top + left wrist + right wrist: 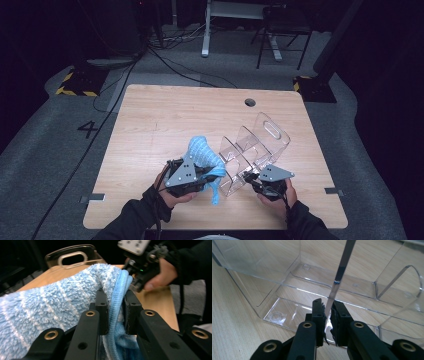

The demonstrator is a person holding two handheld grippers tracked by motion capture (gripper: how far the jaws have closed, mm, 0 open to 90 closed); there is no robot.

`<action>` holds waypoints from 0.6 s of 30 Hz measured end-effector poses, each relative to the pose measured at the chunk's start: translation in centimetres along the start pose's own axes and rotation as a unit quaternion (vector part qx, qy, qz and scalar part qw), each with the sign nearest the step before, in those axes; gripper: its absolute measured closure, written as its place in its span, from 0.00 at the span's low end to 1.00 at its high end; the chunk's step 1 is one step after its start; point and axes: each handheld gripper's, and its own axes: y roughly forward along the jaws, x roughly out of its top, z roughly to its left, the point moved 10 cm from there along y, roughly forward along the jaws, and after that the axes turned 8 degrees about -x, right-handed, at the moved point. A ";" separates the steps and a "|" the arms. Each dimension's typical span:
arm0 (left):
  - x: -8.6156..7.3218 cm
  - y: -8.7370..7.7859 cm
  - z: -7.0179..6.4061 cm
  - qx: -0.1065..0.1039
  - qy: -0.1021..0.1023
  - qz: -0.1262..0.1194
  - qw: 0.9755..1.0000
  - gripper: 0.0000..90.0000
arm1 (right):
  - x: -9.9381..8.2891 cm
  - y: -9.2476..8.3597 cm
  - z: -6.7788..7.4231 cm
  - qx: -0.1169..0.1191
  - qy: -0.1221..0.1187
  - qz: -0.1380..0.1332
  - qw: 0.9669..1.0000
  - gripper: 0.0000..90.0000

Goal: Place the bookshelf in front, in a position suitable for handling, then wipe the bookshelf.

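- Grip is secured on both things: the left tool (204,176) is clamped on a blue striped towel (202,152), pinching its folded hem between the jaws, and the right tool (256,181) is clamped on a thin wall of the clear plastic organizer (260,140).
- Towel is bunched up, lifted just beside the organizer's near-left end, not yet inside any compartment.
- Organizer rests tilted on the wooden counter (150,120), its compartments visibly bare.
- Left to do, by my judgement: carry the towel over an opening, push it in and let go.
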 end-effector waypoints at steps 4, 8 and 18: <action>-1.0 1.1 -1.0 -0.024 0.021 0.015 0.999 0.87 | 0.0 0.0 0.0 0.005 0.003 -0.002 1.000 0.91; -2.9 2.2 -1.1 -0.044 0.022 0.042 0.998 0.87 | 0.0 0.0 -0.1 0.006 0.000 -0.002 1.000 0.91; -5.6 3.4 -0.6 -0.061 0.005 0.104 0.993 0.87 | -0.1 0.0 -0.2 0.006 0.000 -0.004 1.000 0.91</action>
